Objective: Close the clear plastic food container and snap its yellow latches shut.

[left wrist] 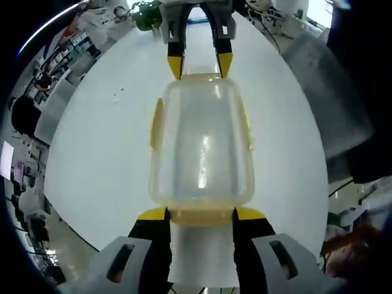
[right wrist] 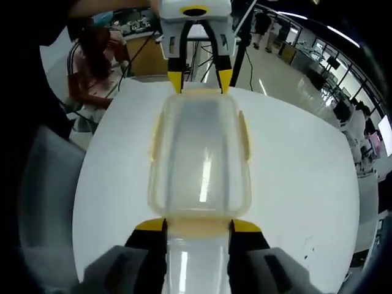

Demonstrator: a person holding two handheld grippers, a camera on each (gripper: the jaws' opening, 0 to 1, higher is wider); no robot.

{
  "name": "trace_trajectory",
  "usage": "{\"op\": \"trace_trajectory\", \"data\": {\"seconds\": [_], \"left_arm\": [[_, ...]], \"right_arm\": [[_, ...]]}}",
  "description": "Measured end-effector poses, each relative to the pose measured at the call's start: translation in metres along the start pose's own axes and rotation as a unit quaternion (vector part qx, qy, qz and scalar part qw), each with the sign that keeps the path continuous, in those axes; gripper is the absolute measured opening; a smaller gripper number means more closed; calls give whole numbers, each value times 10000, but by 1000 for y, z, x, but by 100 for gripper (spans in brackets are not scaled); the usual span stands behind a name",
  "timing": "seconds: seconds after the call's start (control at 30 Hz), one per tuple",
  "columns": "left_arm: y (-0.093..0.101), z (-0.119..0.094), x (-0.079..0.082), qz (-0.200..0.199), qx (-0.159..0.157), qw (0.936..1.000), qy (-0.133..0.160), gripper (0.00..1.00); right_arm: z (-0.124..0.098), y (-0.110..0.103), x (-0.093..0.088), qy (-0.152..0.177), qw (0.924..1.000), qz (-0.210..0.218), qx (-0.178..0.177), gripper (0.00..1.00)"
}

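A clear plastic food container (left wrist: 201, 144) (right wrist: 199, 159) lies lengthwise on a round white table (left wrist: 104, 153) (right wrist: 294, 171) with its lid resting on top. Yellow latches (left wrist: 156, 125) (right wrist: 245, 131) run along its long sides. In the left gripper view my left gripper (left wrist: 201, 214) stands open, and the near end latch (left wrist: 201, 217) sits between its yellow-tipped jaws. My right gripper (left wrist: 200, 64) faces it at the container's far end, jaws apart. The right gripper view mirrors this: my right gripper (right wrist: 198, 225) flanks its near end latch (right wrist: 198, 228), and my left gripper (right wrist: 199, 79) is opposite.
A grey chair back (left wrist: 334, 104) (right wrist: 43, 184) stands close to the table edge, with a person's dark clothing (left wrist: 358, 73) beside it. Another person (right wrist: 92, 61) sits beyond the table. Benches with equipment (left wrist: 55, 67) and a tripod (right wrist: 245, 49) surround the table.
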State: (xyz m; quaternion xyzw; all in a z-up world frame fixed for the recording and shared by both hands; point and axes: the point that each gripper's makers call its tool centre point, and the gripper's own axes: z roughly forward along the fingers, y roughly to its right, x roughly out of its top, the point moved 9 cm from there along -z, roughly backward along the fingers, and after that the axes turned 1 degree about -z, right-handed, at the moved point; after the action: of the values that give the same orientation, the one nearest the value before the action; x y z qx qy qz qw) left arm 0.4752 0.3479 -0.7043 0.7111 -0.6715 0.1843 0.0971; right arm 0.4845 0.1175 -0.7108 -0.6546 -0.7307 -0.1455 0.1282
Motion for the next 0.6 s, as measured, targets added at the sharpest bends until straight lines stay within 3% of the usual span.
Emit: {"op": "trace_trajectory", "data": {"seconds": [0.6], "left_arm": [[5, -4, 19, -118, 158, 9998, 44, 36]], "right_arm": [[-19, 0, -12, 94, 9999, -101, -61, 36]]}}
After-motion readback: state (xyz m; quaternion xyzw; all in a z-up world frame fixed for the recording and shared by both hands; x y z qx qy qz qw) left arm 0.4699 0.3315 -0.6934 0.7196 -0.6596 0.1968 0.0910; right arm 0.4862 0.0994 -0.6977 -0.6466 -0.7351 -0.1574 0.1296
